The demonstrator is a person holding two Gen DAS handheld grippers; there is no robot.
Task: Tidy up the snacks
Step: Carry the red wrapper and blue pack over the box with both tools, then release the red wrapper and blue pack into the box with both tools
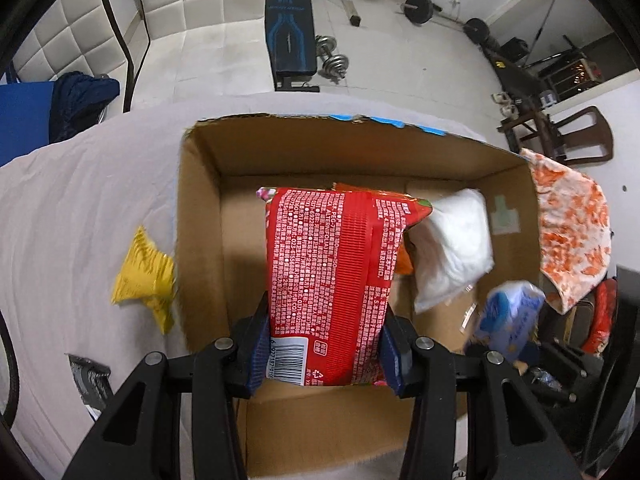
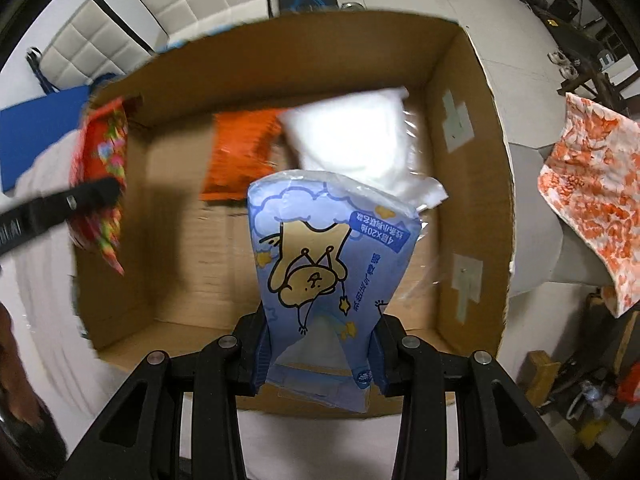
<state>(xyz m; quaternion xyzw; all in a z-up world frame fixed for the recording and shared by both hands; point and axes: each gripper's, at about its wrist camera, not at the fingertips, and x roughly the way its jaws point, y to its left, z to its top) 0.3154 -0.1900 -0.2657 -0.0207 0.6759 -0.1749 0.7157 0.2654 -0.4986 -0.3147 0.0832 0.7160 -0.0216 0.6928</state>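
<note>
Left wrist view
Left gripper [image 1: 324, 354]: closed on the red snack packet [image 1: 328, 276] — held above the open cardboard box [image 1: 200, 208].
Inside box: white packet [image 1: 454, 248] and orange packet [image 1: 404, 264] on the floor.
Outside box: yellow packet [image 1: 146, 276] on the white cloth, against the left wall.

Right wrist view
Right gripper [image 2: 320, 354]: clamped on the blue cartoon-printed packet [image 2: 320, 264] — over the cardboard box [image 2: 464, 184].
Box floor: orange packet [image 2: 240, 156] touching white packet [image 2: 352, 140].
Left edge: red snack packet [image 2: 102, 176], blurred, in the other gripper.
</note>
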